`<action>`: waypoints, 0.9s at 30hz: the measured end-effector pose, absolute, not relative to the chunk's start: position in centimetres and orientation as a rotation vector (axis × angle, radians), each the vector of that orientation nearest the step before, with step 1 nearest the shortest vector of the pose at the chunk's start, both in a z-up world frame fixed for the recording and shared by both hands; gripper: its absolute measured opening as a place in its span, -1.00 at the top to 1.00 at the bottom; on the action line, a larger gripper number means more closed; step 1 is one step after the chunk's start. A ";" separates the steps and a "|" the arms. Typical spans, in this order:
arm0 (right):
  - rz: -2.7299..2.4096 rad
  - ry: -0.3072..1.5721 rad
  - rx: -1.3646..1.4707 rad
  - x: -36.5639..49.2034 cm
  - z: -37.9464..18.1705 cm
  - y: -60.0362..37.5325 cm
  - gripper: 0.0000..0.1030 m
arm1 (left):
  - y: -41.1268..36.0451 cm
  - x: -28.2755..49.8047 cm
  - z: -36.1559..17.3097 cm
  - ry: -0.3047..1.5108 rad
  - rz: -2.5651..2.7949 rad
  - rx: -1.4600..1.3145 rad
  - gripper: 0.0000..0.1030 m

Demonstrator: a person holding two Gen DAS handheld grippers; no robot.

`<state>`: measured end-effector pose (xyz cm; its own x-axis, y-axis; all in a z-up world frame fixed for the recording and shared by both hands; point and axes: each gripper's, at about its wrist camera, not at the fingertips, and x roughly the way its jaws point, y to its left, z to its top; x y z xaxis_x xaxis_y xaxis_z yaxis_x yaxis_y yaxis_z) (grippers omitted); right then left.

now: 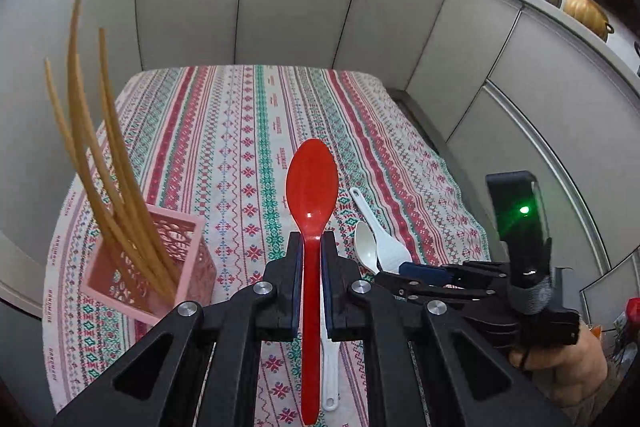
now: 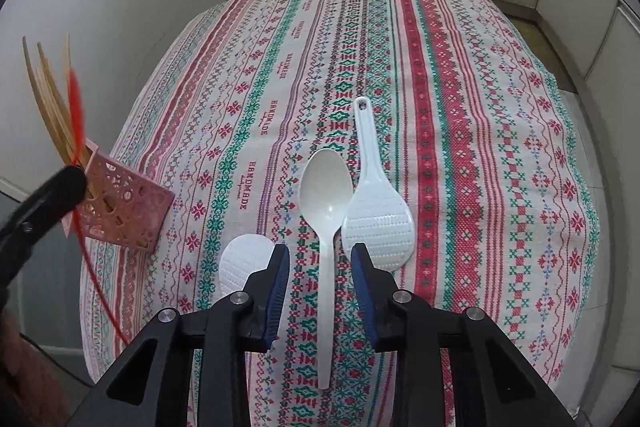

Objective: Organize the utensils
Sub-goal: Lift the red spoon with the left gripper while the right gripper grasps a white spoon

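a: where's the red spoon?

b: off the table, pinched by its handle in the left gripper. the bowl stands past the fingertips and the handle runs back down between the two pads, which press on it from both sides.

a: and the right gripper?

b: its fingers are spread to either side of the white spoon, which lies flat on the patterned tablecloth. the handle sits in the gap, and neither blue pad touches it. no earlier view here, so only the gap can be told.

a: what lies around that spoon?

b: a white rice paddle just beside it on the right, head close to the spoon's bowl, handle pointing away. a second white paddle head shows at the left finger, partly hidden.

a: the holder?

b: a pink openwork basket near the table's left edge, with several long wooden chopsticks standing tilted in it.
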<state>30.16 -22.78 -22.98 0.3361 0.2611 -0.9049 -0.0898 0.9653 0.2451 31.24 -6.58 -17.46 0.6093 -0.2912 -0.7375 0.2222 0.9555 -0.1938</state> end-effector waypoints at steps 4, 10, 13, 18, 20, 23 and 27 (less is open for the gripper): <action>0.210 1.237 0.143 30.7 -23.6 -22.1 0.49 | -4.3 29.8 -15.9 0.831 -0.290 -0.121 0.83; 0.185 1.248 0.116 31.5 -24.4 -21.7 0.51 | -1.9 28.6 -14.5 0.799 -0.279 -0.134 0.83; 0.173 1.249 0.116 31.9 -24.7 -21.7 0.54 | -1.0 27.9 -14.1 0.787 -0.276 -0.136 0.83; 0.175 1.257 0.108 32.5 -25.0 -21.3 0.62 | 0.5 27.3 -13.7 0.766 -0.266 -0.158 0.83; 0.172 1.259 0.102 32.7 -25.2 -21.0 0.69 | 1.0 27.3 -13.6 0.760 -0.262 -0.166 0.83; 0.167 1.265 0.083 33.0 -25.3 -20.7 0.82 | 1.4 27.4 -13.5 0.750 -0.258 -0.180 0.83; 0.165 1.255 0.077 33.1 -25.0 -20.5 0.82 | 2.0 27.5 -13.3 0.739 -0.256 -0.193 0.83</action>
